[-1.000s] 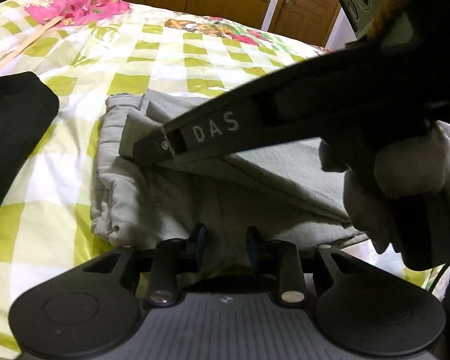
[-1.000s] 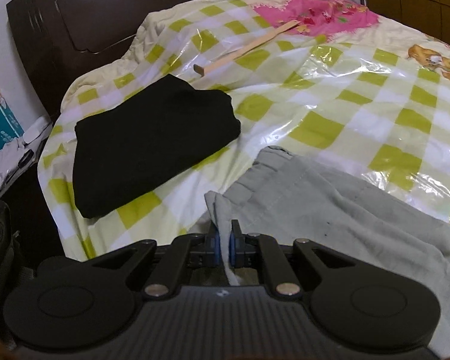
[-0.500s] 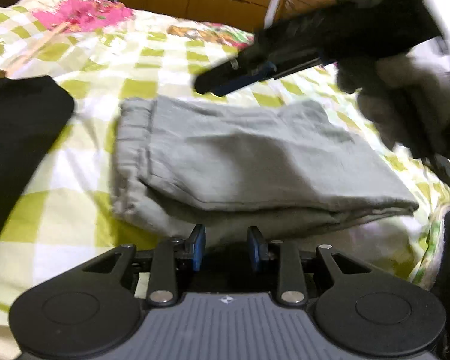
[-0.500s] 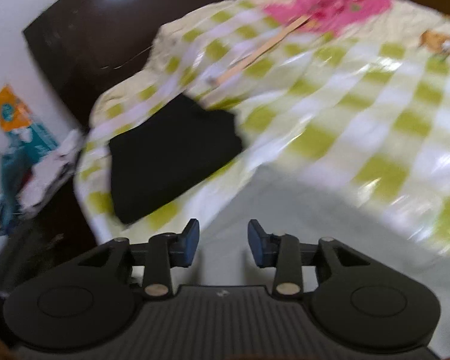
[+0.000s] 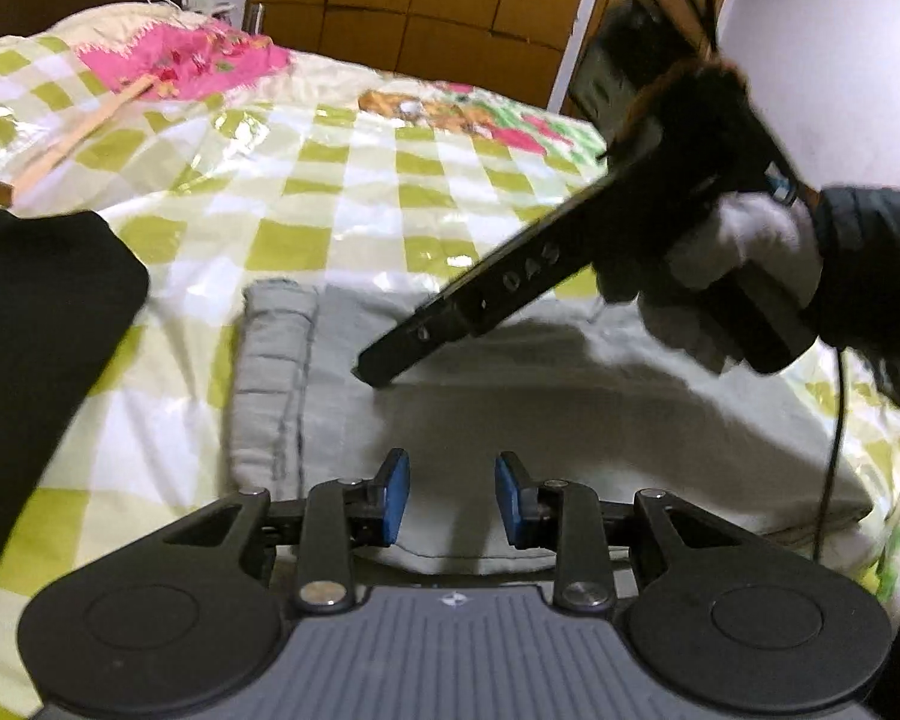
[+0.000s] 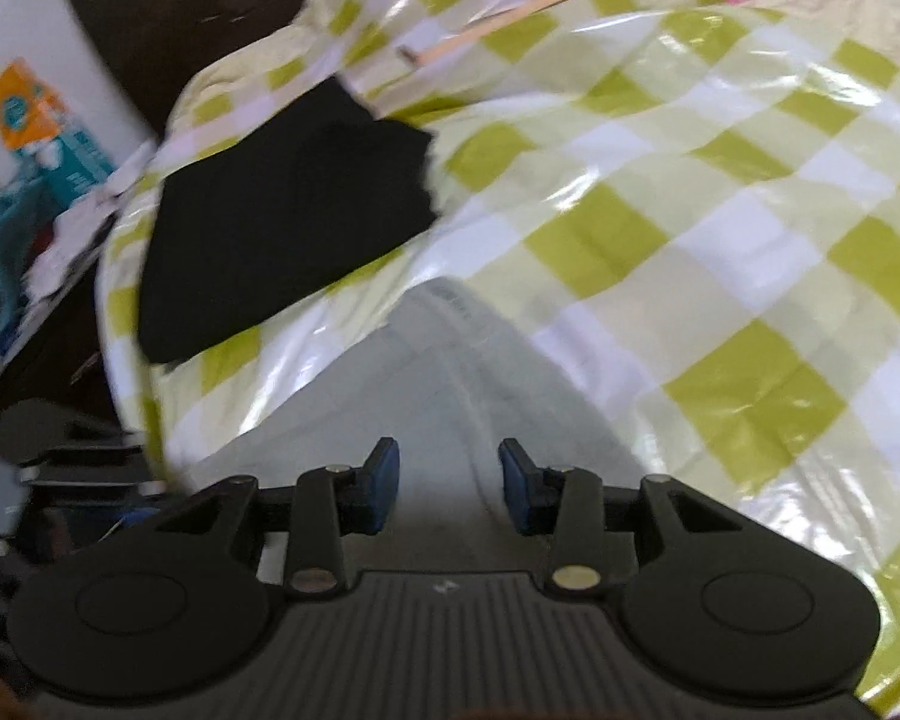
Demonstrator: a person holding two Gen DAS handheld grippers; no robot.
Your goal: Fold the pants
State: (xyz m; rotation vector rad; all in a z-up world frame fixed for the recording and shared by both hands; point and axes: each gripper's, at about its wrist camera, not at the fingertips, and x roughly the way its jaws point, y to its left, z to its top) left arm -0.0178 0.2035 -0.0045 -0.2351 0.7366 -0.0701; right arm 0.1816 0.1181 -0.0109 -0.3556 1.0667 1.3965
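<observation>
The grey pants [image 5: 570, 396] lie folded flat on the green-checked bed cover, waistband to the left. My left gripper [image 5: 450, 495] is open and empty, just above the near edge of the pants. My right gripper [image 6: 447, 483] is open and empty, hovering over the pants [image 6: 450, 372] near the waistband. In the left wrist view the right gripper [image 5: 378, 372] comes in from the right in a white-gloved hand [image 5: 726, 276], its tip down on the pants.
A folded black garment [image 5: 36, 330] lies left of the pants; it also shows in the right wrist view [image 6: 288, 210]. A wooden stick [image 5: 72, 138] and pink cloth [image 5: 180, 60] lie farther back. A dark headboard [image 6: 168, 18] and clutter stand beyond the bed's edge.
My right gripper let go of the pants' edge, opened and lifted, then came back down onto the pants. The pants now lie folded. My left gripper stayed open.
</observation>
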